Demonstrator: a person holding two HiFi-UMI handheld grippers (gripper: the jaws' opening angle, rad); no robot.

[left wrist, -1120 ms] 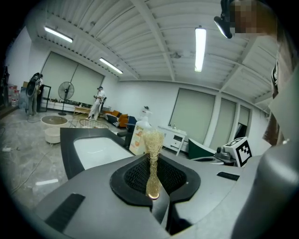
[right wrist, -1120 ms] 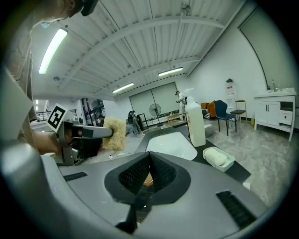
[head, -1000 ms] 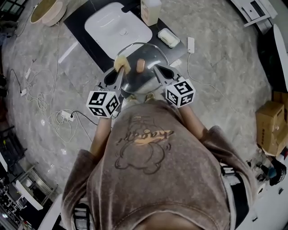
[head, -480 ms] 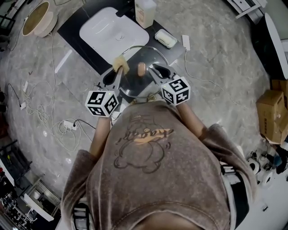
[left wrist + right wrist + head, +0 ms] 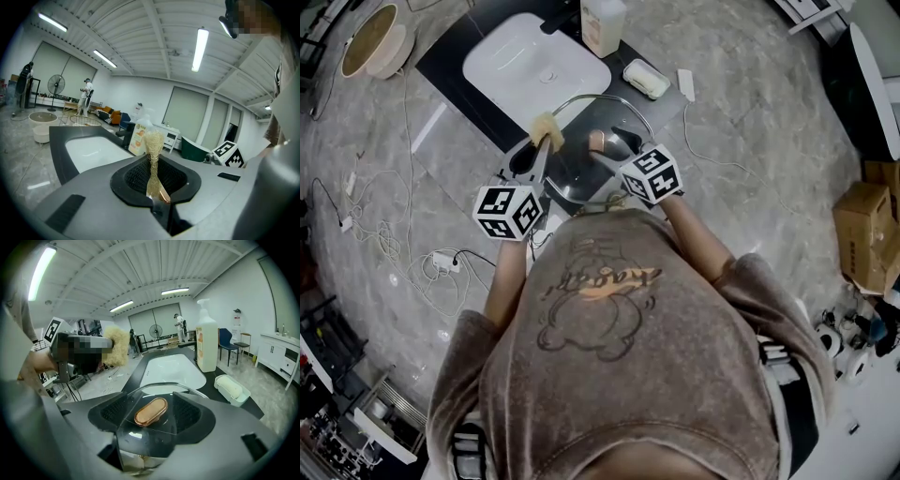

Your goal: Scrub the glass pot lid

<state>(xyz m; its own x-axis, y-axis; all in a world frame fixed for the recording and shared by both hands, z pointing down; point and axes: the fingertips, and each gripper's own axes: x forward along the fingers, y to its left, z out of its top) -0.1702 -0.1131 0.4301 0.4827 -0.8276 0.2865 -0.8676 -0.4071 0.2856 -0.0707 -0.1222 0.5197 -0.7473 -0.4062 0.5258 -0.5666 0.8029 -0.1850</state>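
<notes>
The left gripper [image 5: 152,161] has its fingers pressed together on the lower end of a yellow mesh scouring pad [image 5: 153,143]. The pad stands up past the fingertips, its long axis running along the fingers.

The right gripper [image 5: 152,400] has its jaws opening, and the round clear glass pot lid [image 5: 154,434] lies between the spread fingers, dome upward. Its copper-coloured oval knob [image 5: 151,411] sits midway between the pads, clear of both. The knob's long axis slants from the left finger's base toward the right fingertip. The lid's far rim reaches beyond the fingertips, toward a white rectangular sink basin [image 5: 171,369].
</notes>
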